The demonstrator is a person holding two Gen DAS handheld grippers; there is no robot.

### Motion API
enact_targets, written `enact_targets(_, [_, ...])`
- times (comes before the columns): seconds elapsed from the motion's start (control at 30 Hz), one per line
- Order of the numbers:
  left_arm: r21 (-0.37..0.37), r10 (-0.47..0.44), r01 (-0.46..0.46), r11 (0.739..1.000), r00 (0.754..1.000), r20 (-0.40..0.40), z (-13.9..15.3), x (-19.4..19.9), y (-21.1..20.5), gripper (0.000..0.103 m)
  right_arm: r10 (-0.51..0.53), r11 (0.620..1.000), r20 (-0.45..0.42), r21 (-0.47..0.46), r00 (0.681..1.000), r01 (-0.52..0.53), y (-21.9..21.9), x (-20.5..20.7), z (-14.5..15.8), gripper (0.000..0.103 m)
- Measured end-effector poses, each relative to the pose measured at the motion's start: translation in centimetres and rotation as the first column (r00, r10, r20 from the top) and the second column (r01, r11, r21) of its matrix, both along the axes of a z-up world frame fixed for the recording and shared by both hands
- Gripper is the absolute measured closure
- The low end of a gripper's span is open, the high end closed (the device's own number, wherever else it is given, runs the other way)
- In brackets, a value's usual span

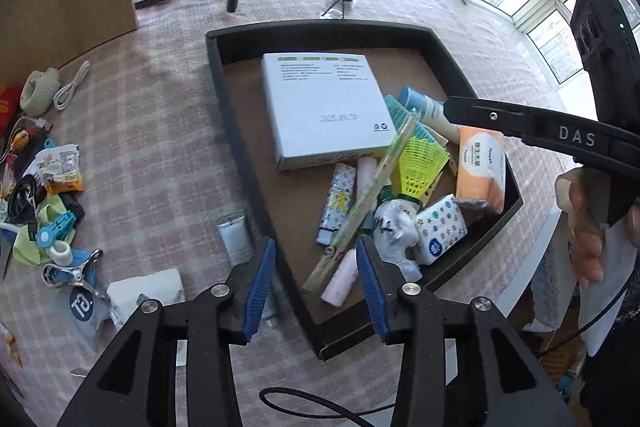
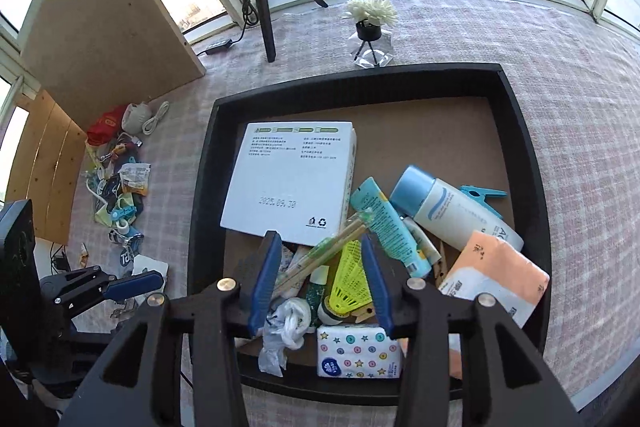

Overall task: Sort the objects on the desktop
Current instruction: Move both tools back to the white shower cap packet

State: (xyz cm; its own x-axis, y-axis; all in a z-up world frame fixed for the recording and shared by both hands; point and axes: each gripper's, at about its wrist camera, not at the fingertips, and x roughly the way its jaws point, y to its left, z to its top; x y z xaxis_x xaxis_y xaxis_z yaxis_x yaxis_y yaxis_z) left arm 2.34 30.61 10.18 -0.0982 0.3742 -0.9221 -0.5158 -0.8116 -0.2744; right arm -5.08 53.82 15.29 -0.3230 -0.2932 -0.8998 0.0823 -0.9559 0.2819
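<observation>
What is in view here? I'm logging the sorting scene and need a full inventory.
tray: one, black rim, brown floor, on the checked cloth
box: one, white, flat in the tray
bottle: one, white with blue cap, lying in the tray
shuttlecock: one, yellow, in the tray
tissue packs: two, one starred white, one orange, at the tray's near side
tube: one, teal, beside the bottle
clutter pile: many small items, mixed colours, on the cloth left of the tray
tripod: one, black, by the window
flower pot: one, white blooms, behind the tray
left gripper: open, empty
right gripper: open, empty
</observation>
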Motion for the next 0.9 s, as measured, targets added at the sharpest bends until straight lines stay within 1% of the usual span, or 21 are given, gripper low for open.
enact_targets(0.07, [-0.015,0.043,-0.043,0.999,0.999,0.001,-0.5,-0.1,-2.8,0.063,0.028,0.999,-0.008,-0.017,1.0,-0.028,-1.7,0.9,0.4,0.061])
enact_targets(0.23, [-0.029,0.145,-0.144,0.989,0.989,0.037,-2.2,-0.3,-9.7,0.063,0.123,0.991,-0.008,-0.06,0.992,-0.123,-7.0,3.0,0.7,0.06])
enact_targets(0.3, [-0.03,0.176,-0.175,0.984,0.983,0.044,-2.9,-0.1,-11.8,0.063,0.161,0.984,-0.003,-0.081,0.987,-0.161,-9.4,3.6,0.5,0.057])
enact_targets(0.4, [-0.037,0.199,-0.198,0.98,0.978,0.053,-3.9,0.3,-14.2,0.063,0.219,0.971,0.011,-0.101,0.976,-0.217,-13.2,4.5,-0.2,0.056])
enact_targets(0.57, [-0.035,0.199,-0.197,0.98,0.975,0.095,-5.8,0.9,-15.6,0.063,0.303,0.948,0.056,-0.12,0.951,-0.295,-19.2,5.5,-2.3,0.056])
enact_targets(0.67, [-0.025,0.199,-0.198,0.98,0.972,0.123,-6.9,1.0,-15.6,0.063,0.32,0.942,0.105,-0.141,0.942,-0.305,-21.6,5.6,-4.2,0.056])
enact_targets(0.83, [-0.026,0.206,-0.204,0.979,0.97,0.132,-8.0,0.7,-15.3,0.063,0.294,0.952,0.172,-0.137,0.94,-0.273,-23.3,5.3,-7.0,0.056])
enact_targets(0.9, [-0.026,0.206,-0.205,0.978,0.969,0.139,-8.4,0.6,-15.1,0.063,0.279,0.955,0.201,-0.158,0.939,-0.251,-23.3,5.0,-7.8,0.056])
